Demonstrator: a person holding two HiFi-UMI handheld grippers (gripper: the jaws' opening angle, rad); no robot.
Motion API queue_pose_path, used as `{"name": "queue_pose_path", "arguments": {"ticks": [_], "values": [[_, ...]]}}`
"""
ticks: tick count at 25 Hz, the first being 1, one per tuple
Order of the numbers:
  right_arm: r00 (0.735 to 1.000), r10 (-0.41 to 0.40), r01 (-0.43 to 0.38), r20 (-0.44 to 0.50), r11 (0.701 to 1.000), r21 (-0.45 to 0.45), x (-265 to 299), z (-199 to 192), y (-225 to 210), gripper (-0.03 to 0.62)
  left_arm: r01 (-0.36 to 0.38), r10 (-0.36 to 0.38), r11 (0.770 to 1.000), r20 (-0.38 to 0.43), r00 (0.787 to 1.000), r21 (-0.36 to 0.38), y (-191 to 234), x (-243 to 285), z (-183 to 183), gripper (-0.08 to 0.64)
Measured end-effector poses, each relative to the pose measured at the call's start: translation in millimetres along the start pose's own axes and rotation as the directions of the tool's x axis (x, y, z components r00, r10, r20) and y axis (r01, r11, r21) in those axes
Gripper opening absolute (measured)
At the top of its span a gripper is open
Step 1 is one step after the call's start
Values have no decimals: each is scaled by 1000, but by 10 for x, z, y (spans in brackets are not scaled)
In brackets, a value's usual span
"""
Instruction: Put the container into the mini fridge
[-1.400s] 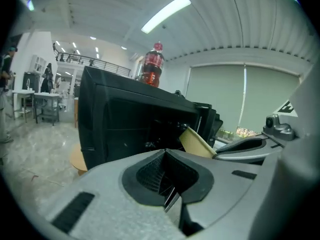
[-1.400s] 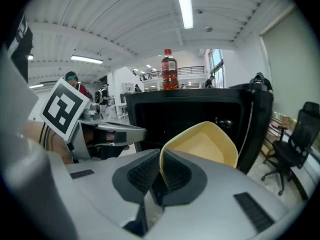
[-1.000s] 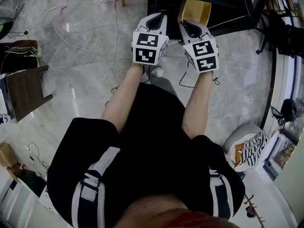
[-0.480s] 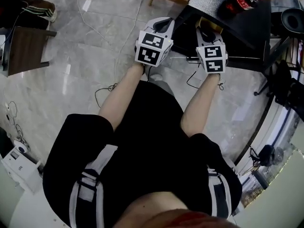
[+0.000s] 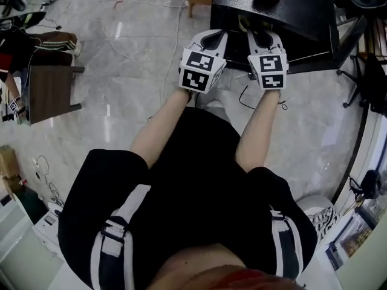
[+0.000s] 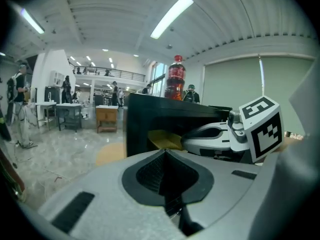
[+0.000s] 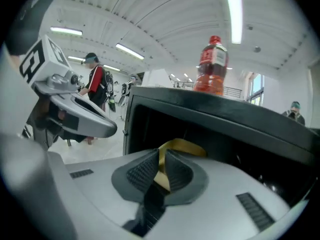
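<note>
Head view looks steeply down on the black mini fridge (image 5: 302,11), its open side facing the person, who holds both grippers at its mouth. The right gripper (image 7: 161,156) has its jaws pinched on the thin rim of a yellow container (image 7: 184,145). The container hangs just inside the dark opening and, as far as I can tell, is not set down. The left gripper (image 6: 164,153) sits just beside the right one, its jaws pressed together with nothing between them.

To finish this well, I'd carry the container level and further in until it clears the front frame. Then lower it until the base takes its own weight, and only then spread the jaws. A pinch on one rim lets the tub tip, so a slow, straight push seems wise, followed by a straight pull back so the pads don't drag the rim out again. The empty left gripper is best kept off the cabinet, because a cola bottle (image 7: 212,66) stands on top and a knock could topple it.

From above, the fridge's top hides the cavity and almost all of the container. Only the right gripper view shows the pinch and the space beyond it. The left gripper view gives the side-on look: yellow inside the opening, with the right gripper's nose reaching in beside it.
</note>
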State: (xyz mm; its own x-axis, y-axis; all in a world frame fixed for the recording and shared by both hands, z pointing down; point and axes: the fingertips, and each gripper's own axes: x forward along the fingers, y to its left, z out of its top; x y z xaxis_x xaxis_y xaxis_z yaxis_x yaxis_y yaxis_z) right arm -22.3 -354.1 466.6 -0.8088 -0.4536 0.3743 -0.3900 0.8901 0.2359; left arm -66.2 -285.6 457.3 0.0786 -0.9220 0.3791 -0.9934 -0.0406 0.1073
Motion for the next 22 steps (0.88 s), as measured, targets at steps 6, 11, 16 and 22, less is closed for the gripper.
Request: {"name": "queue_pose_path", "arguments": {"ticks": [6,11,16,22], "values": [[964,-157,103,215,965,242,-785,142,-412,21,101,-102,995,94,990,22,-458,193,362,8],[795,-451,239,406,847,474,-1784,327,-967,21,257,-265,964,186,946,63,-1059,350,746,8],[663,-698,476,272,673,566,-2586,105,-1269,20,386,-395,919,238,887,85,-1599,356,1039,8],[544,-834,675,97,503,540,-3366,-198,-1333,12,499,-511,859,244,824,115,-2266,303,1124,8]]}}
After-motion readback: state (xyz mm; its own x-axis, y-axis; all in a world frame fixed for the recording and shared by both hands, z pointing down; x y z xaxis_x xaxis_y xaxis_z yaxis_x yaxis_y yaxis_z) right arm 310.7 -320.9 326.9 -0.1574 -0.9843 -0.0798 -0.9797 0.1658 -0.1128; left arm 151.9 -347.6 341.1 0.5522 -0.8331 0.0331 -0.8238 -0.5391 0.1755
